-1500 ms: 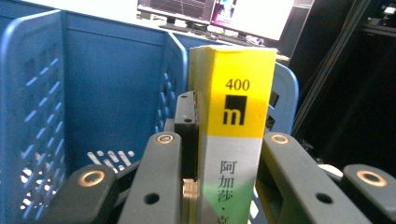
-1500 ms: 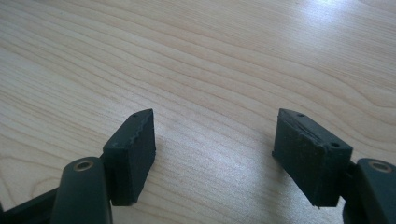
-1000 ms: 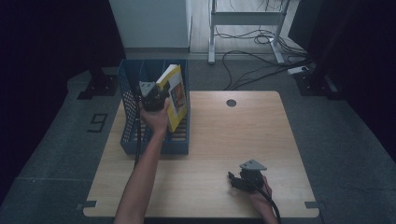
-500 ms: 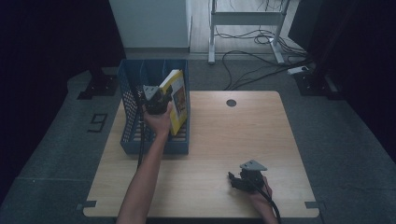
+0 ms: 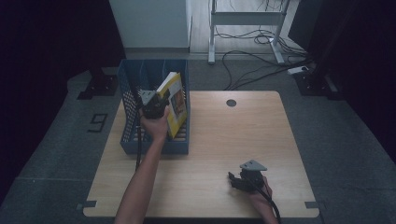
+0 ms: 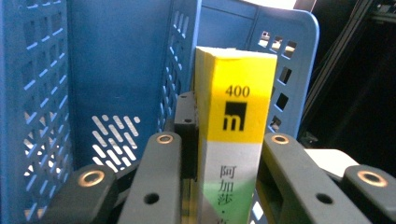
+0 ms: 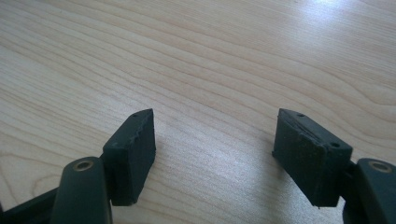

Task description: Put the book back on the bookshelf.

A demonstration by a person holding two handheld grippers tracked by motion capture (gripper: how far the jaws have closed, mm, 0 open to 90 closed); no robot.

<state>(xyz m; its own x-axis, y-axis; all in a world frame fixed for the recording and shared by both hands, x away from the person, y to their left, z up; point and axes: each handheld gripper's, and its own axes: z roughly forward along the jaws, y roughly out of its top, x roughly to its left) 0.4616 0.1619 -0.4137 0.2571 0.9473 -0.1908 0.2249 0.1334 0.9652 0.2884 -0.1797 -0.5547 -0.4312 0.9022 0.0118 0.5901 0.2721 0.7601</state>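
Wooden table [image 5: 210, 140]: blue file rack [image 5: 135, 140] at left edge; right claw [image 5: 236, 181] resting near front.

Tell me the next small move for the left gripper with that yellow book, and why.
Probably lower it further into the blue file rack. The left gripper is shut on the yellow book, which leans tilted with its top above the rack's rim, not yet seated. The right gripper rests open on the table.

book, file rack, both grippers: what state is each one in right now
yellow book: clamped by its spine, tilted, partly inside the rack
blue file rack: upright at the table's left edge, book in its right-hand slot
left gripper: shut on the book
right gripper: jaws open, nothing between them, low over the wooden table
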